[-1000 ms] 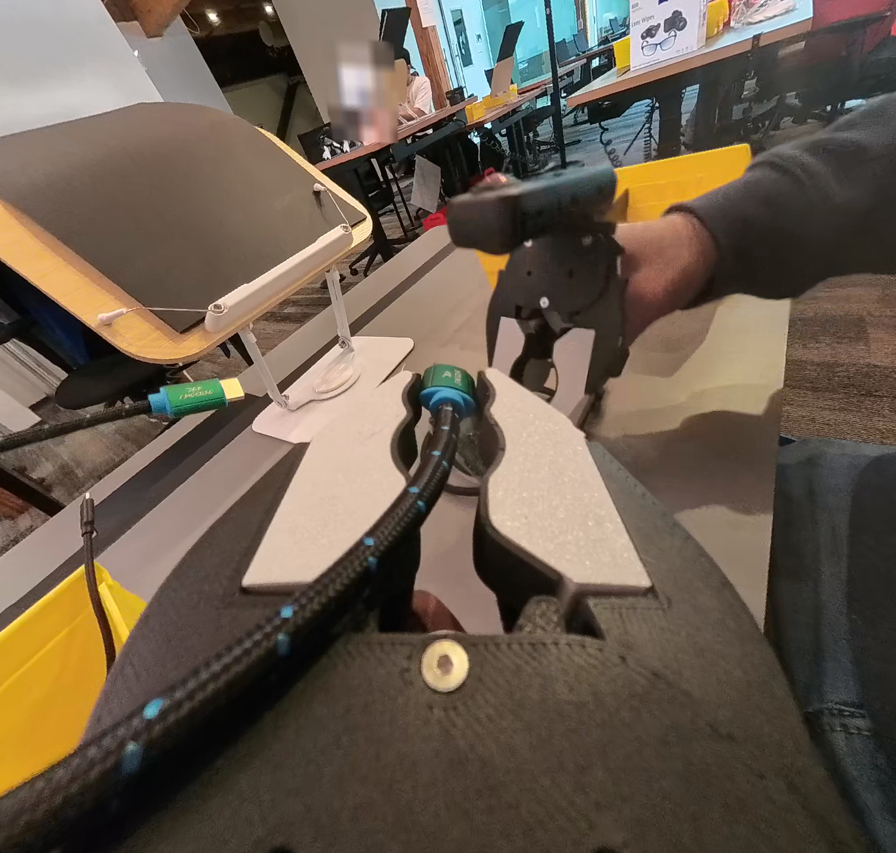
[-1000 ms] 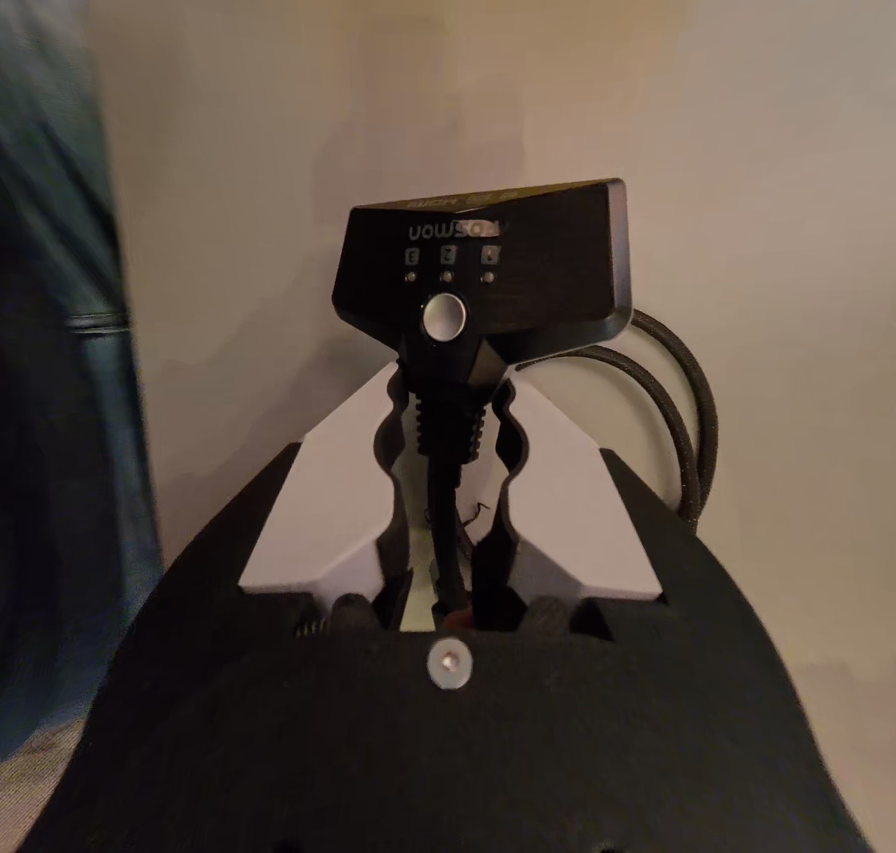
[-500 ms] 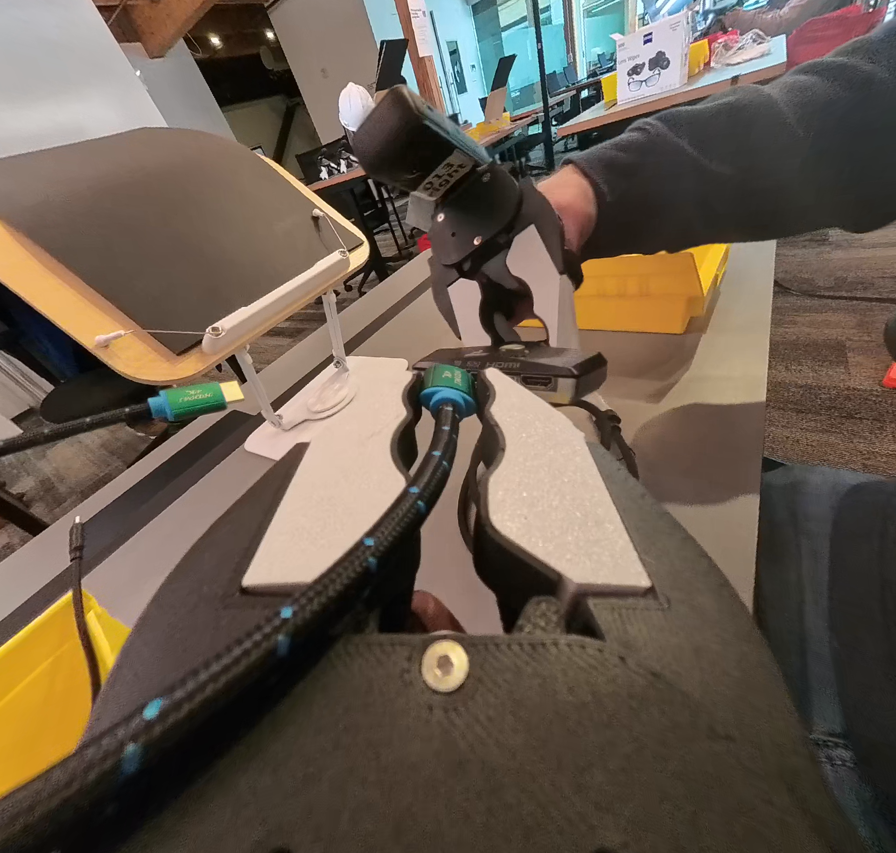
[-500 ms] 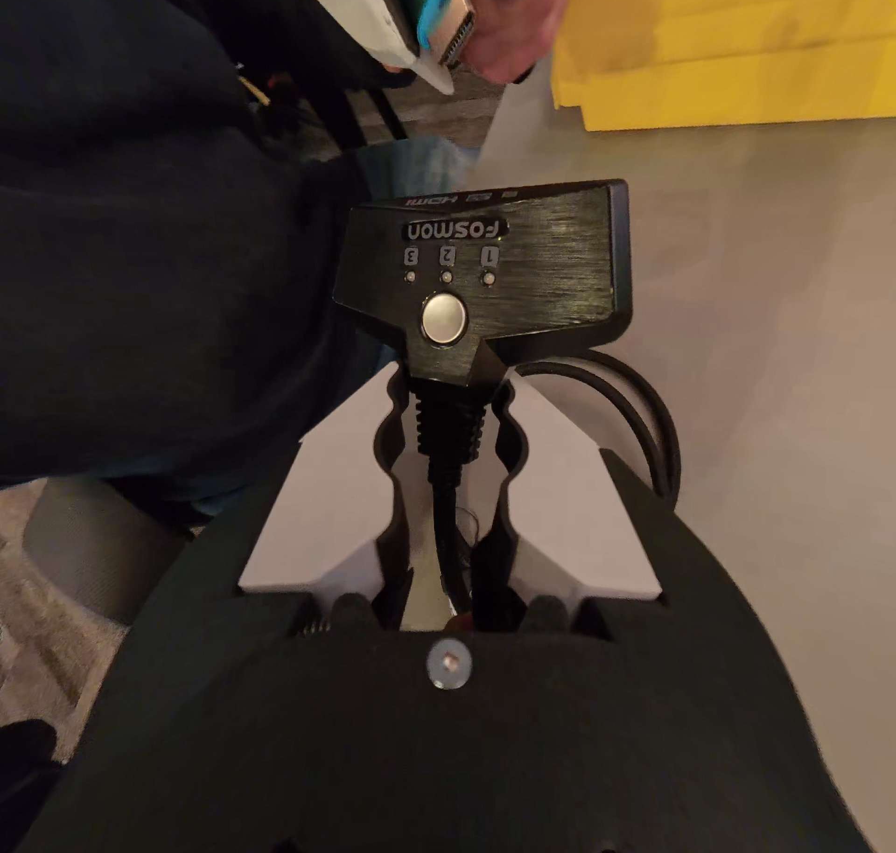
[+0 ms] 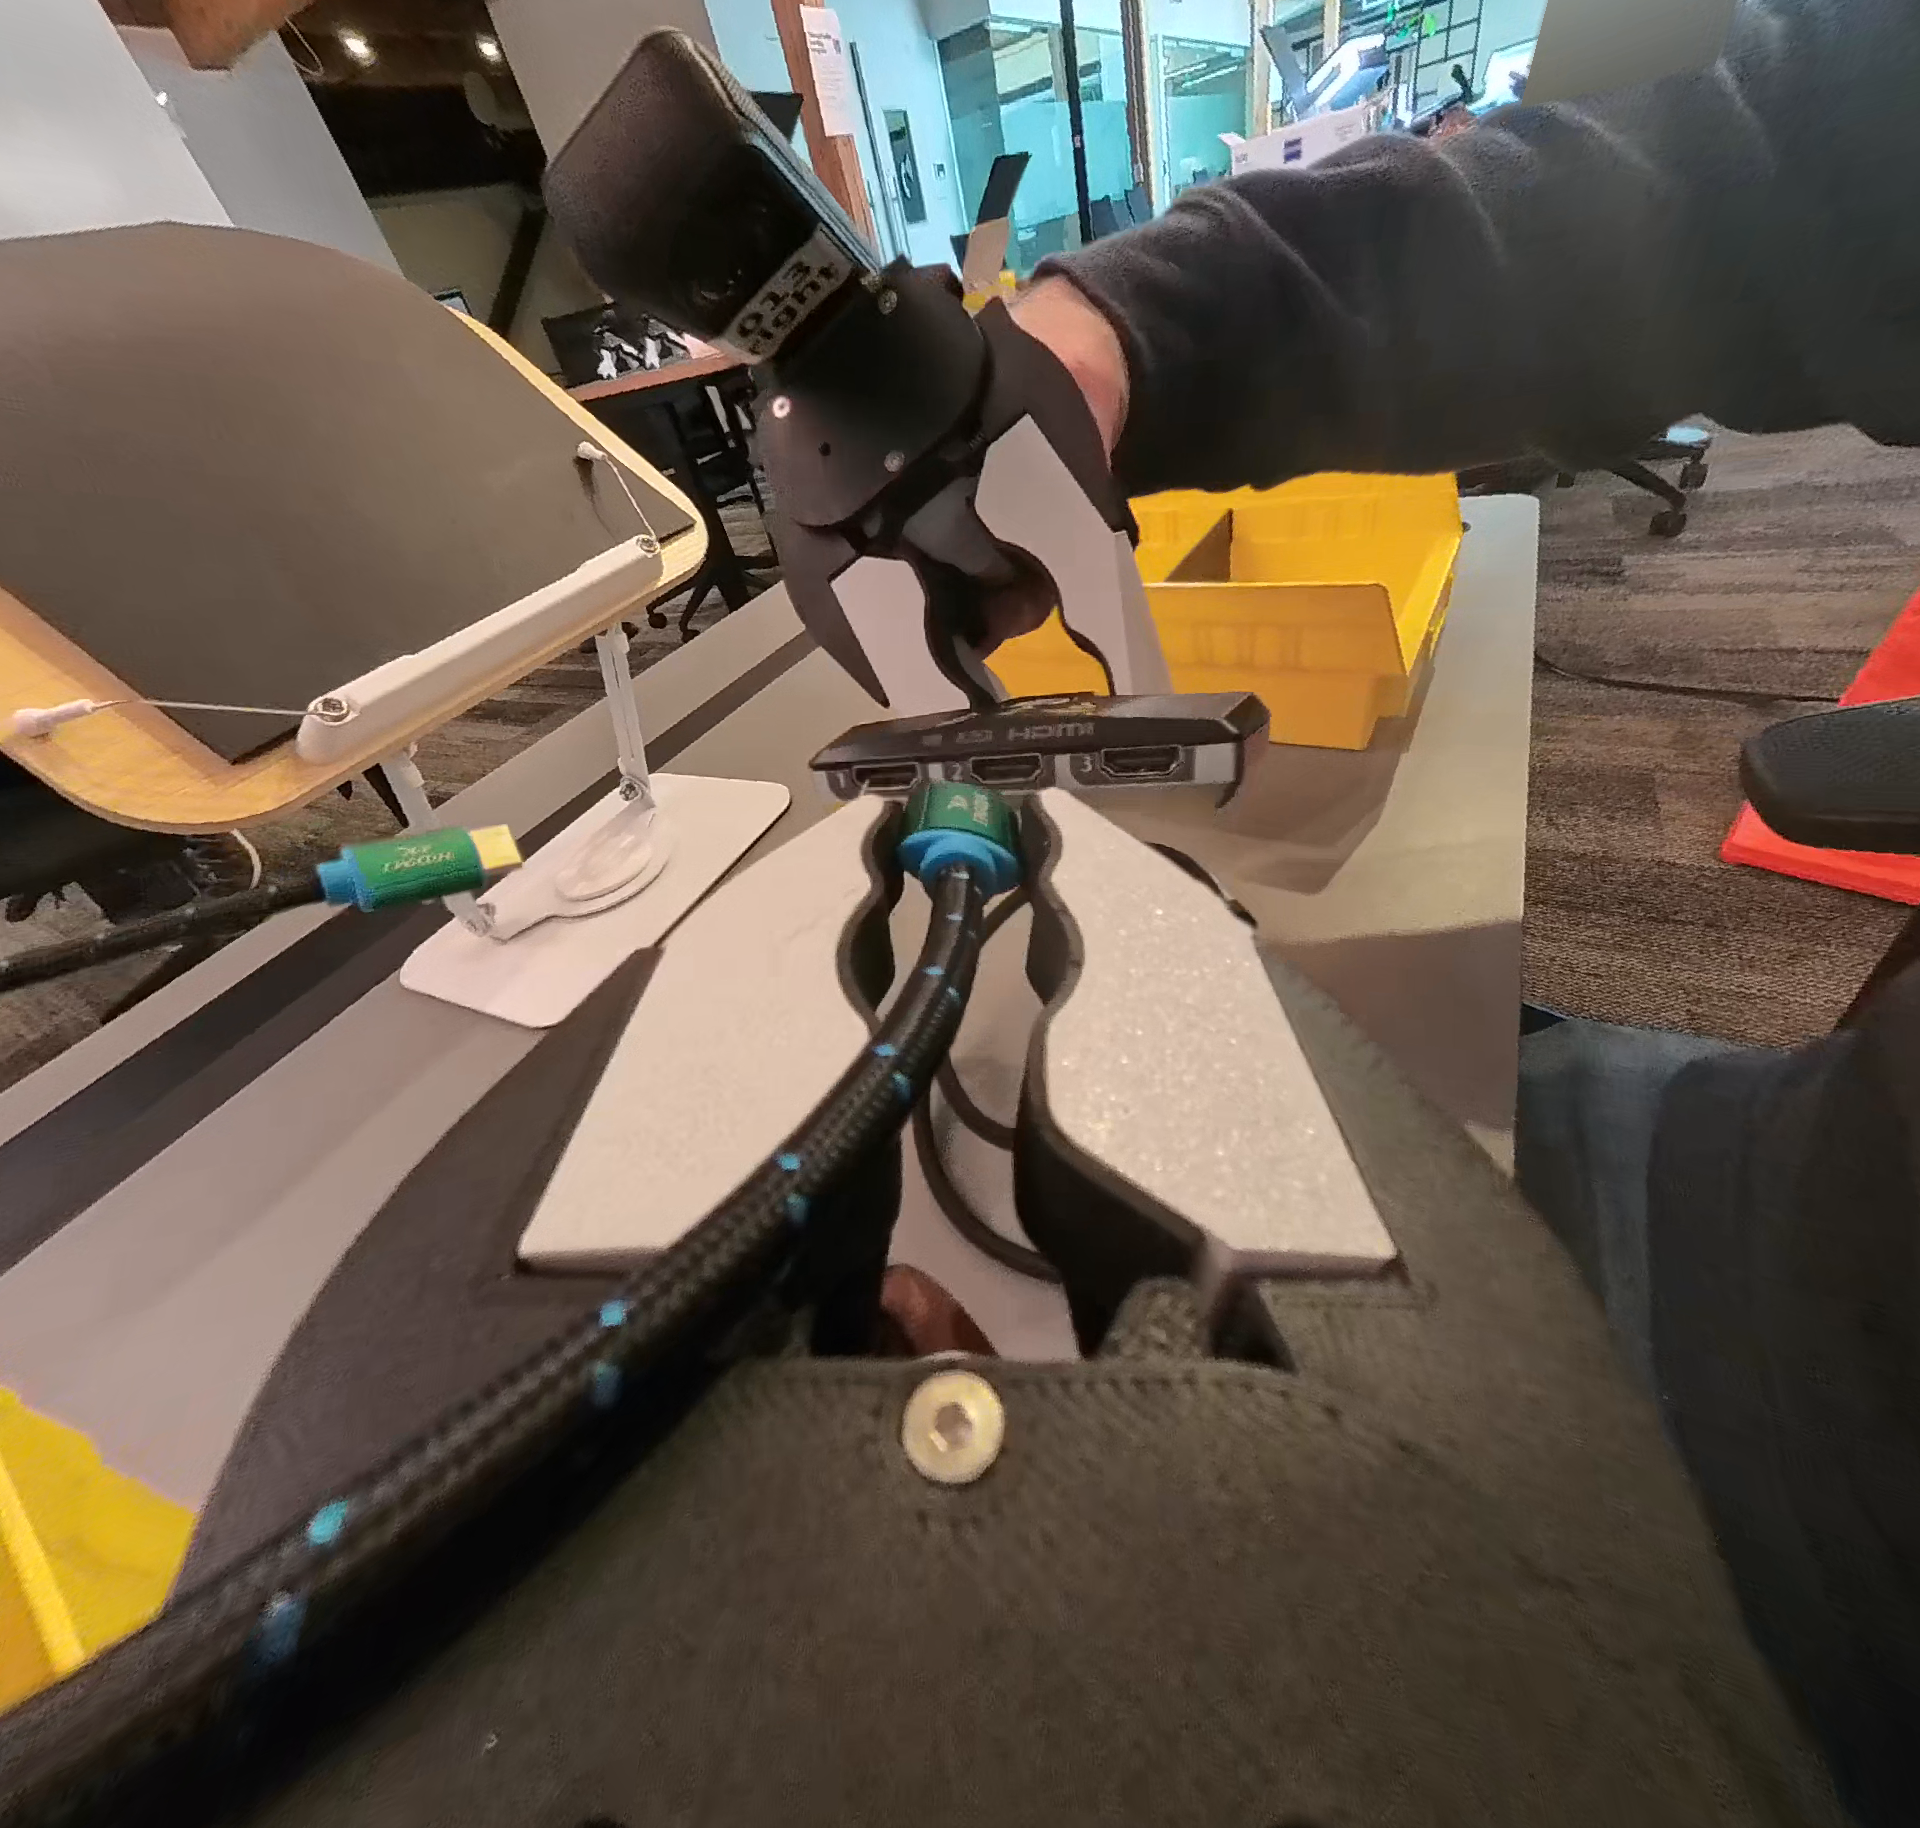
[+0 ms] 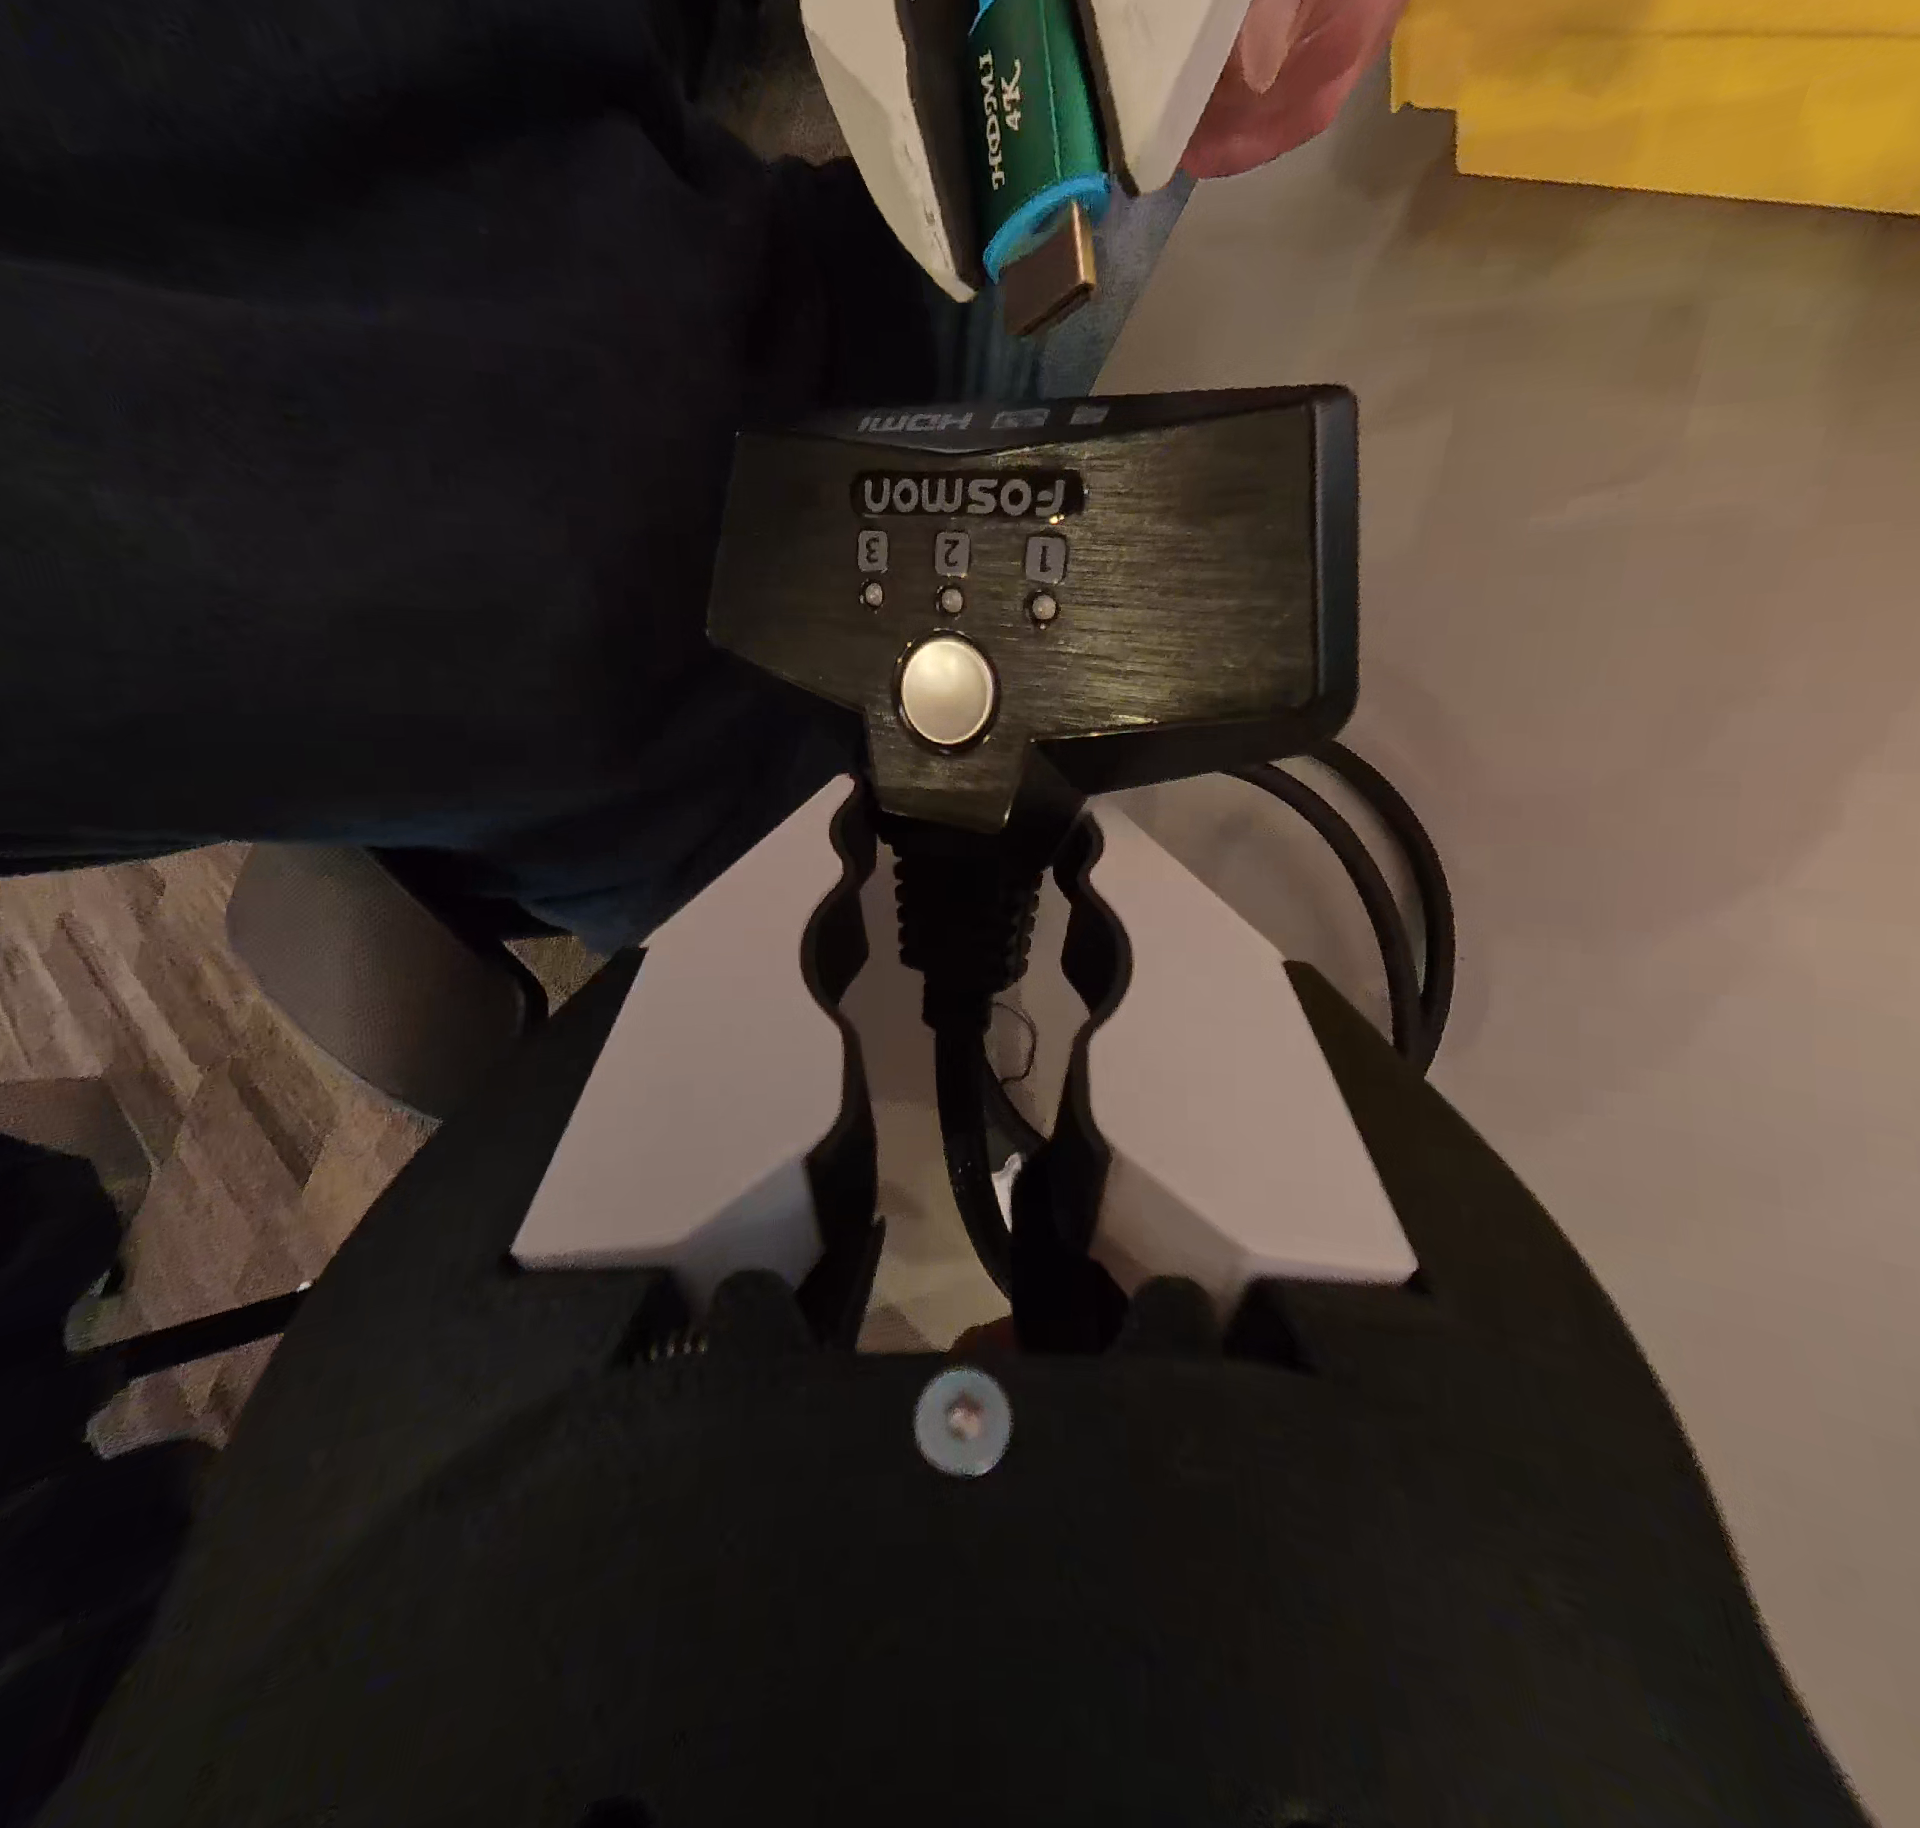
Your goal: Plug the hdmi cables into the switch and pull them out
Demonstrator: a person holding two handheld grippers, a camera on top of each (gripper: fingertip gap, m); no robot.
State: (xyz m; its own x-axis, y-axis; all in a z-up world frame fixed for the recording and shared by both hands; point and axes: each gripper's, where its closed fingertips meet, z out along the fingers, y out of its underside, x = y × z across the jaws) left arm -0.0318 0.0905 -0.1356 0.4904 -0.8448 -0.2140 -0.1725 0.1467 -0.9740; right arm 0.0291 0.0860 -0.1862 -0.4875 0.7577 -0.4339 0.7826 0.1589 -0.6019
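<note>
My left gripper is shut on a green HDMI plug with a blue collar and a braided black cable. My right gripper is shut on the ribbed cable neck of the black HDMI switch and holds it above the table. In the left wrist view the switch faces me with three open ports, the plug just short of the left two. In the right wrist view the plug has its metal tip a little apart from the switch's far edge. A second green HDMI plug lies at the left.
A tilted wood-edged board on a white stand is at the left of the grey table. A yellow bin is behind the switch, another yellow bin at lower left. The switch's own black cable loops to its right. Spacing between my two grippers at the tips: around 8 cm.
My right gripper has swung the switch up from facing the table so that its ports face the left gripper. The plug and the switch have come much closer together.
</note>
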